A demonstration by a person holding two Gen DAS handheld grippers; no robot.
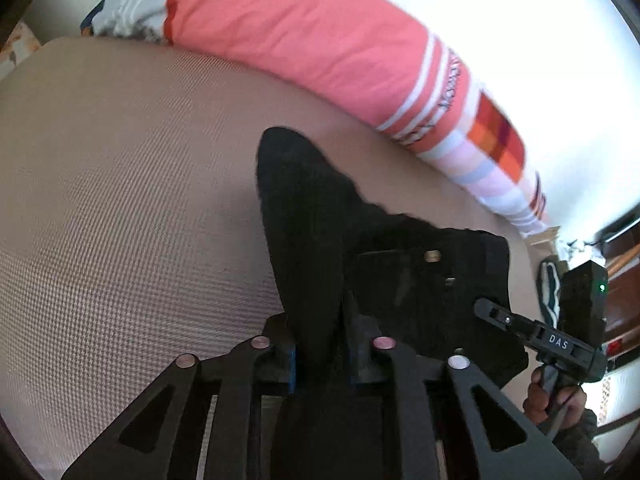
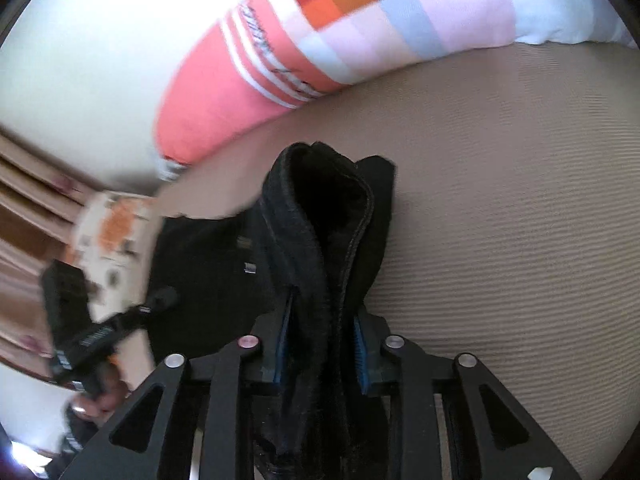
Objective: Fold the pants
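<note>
Between blue pads (image 2: 362,354), pants (image 2: 320,216) bunched.

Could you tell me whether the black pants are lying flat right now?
No: both the left gripper and right gripper hold bunched pants.

One pair of black pants (image 1: 320,216), bunched on one bed (image 1: 120,184) covered in tan waffle-weave fabric. One long bolster pillow (image 1: 304,36), coral with white stripes and a checked end. Two grippers: left gripper (image 1: 320,344) and right gripper (image 2: 320,344), two fingers (image 2: 362,354) on each, four in all. Two hands partly seen, one per handle: right hand (image 1: 560,400), left hand (image 2: 106,394).
</note>
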